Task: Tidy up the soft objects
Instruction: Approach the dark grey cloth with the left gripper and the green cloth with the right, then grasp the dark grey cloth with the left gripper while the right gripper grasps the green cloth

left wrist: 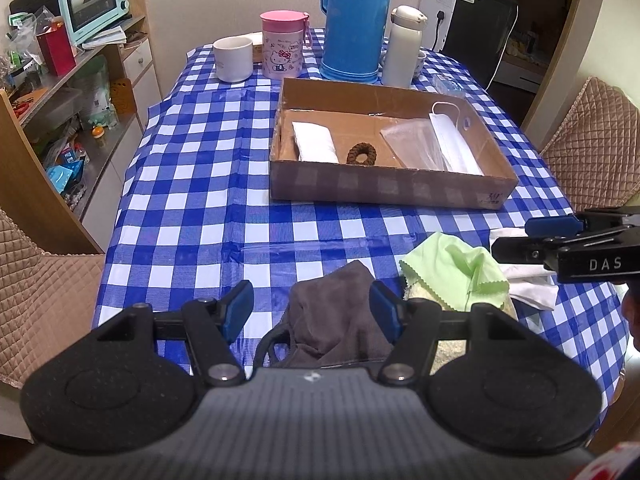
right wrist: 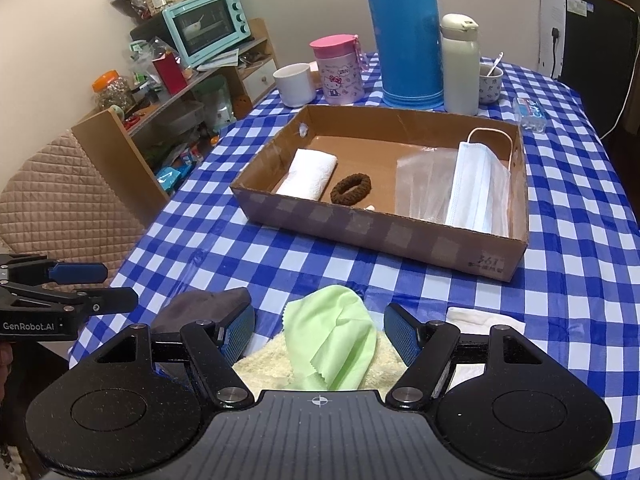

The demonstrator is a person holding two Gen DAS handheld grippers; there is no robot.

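- My left gripper hangs over the worktop with its fingers spread wide and empty; the brown cloth lies between and beneath them, untouched.
- At my 12 o'clock, the cardboard box already holds a folded white towel, a brown scrunchie, a clear plastic bag and a face mask. I judge the sorting about half done.
- My right gripper also has fingers apart, gripping nothing, above the green cloth on a cream towel.
- At 2 o'clock from it, a white cloth waits too.
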